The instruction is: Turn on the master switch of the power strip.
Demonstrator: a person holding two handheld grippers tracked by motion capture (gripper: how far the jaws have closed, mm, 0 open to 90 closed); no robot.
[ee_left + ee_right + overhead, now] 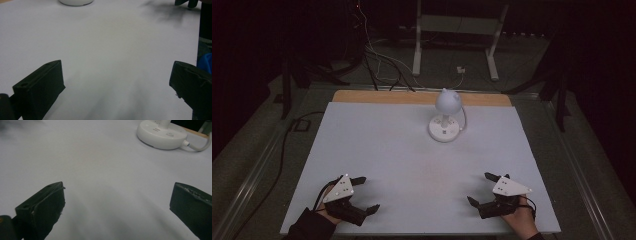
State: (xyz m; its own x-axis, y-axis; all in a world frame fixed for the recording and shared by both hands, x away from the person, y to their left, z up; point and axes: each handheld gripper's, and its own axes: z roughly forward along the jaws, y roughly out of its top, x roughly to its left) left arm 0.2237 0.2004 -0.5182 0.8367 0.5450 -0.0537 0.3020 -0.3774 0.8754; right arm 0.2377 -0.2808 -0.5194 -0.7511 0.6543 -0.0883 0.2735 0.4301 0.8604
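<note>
Your two grippers rest at the near edge of the white worktop (pixel 377 135), and nothing has been taken up yet, so this looks like the start: the approach to the desk lamp (pixel 445 117) has not begun.

The lamp stands upright well ahead of both sets of fingers, toward the far edge of the worktop. It sits ahead and to the right of your left gripper (pixel 362 195), and ahead and somewhat to the left of your right gripper (pixel 482 189). In the right gripper view its round base (pixel 161 135) lies far beyond the fingertips, up and to the right, with a white cable (pixel 200 146) running off from it. In the left gripper view only the base's near rim (pixel 75 2) peeks in, far past the fingers.

Both sets of fingers are spread wide and released, holding nothing, with bare worktop between them.

The next move probably calls for you to carry one gripper forward across the open worktop toward the lamp, keeping the fingers apart until they flank the part you mean to take, and minding the cable behind the base.
</note>
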